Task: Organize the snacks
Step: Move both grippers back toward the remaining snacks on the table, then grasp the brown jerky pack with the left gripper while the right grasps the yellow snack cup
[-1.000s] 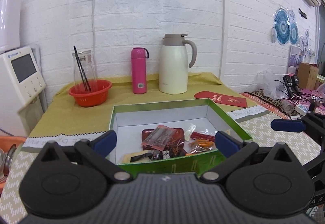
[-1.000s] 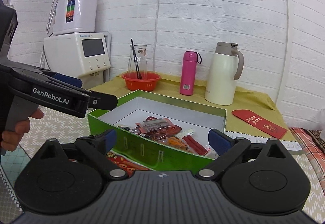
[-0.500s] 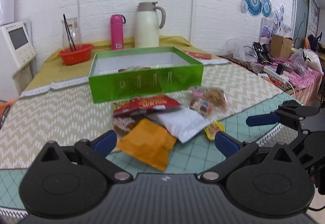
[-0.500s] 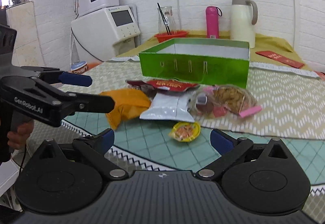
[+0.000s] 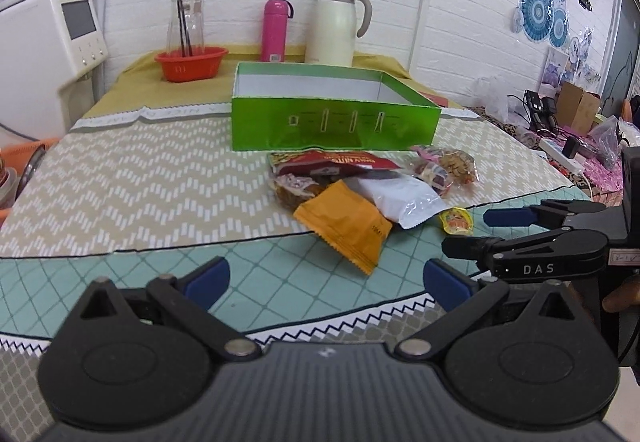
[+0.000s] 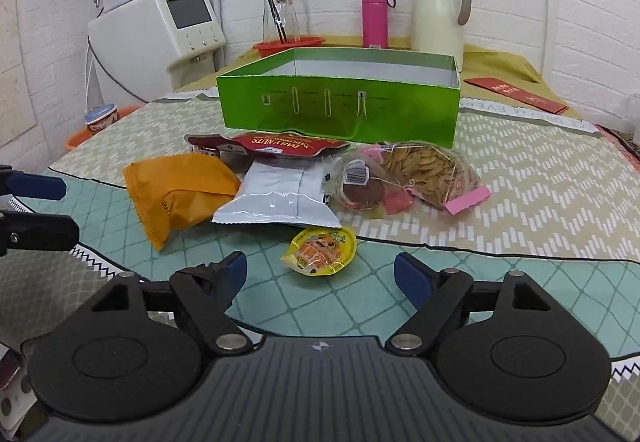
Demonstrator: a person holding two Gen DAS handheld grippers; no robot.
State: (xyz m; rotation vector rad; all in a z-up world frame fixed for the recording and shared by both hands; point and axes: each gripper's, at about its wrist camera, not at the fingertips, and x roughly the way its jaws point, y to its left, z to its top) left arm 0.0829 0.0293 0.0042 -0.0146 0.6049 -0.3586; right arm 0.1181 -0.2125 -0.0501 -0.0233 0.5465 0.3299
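Note:
A pile of snacks lies on the table in front of a green box [image 5: 332, 121] [image 6: 340, 113]. It holds an orange packet [image 5: 348, 228] [image 6: 176, 197], a white pouch [image 5: 394, 195] [image 6: 280, 197], a red nuts bag [image 5: 332, 163] [image 6: 276, 143], a clear bag of biscuits [image 5: 444, 167] [image 6: 416, 177] and a small yellow cup snack [image 5: 456, 222] [image 6: 320, 250]. My left gripper [image 5: 326, 280] is open just short of the orange packet. My right gripper [image 6: 320, 278] is open, the yellow cup snack just ahead of it. Both hold nothing. The inside of the box is hidden.
Behind the box stand a red bowl with a glass jug [image 5: 190, 57], a pink bottle [image 5: 276, 29] and a cream thermos jug [image 5: 336, 25]. A white appliance [image 6: 176, 29] is at the left. A red envelope [image 6: 516, 93] lies at the back right.
Both grippers have pulled back from above the box to the table's near edge. The snack pile has come into view in front of them.

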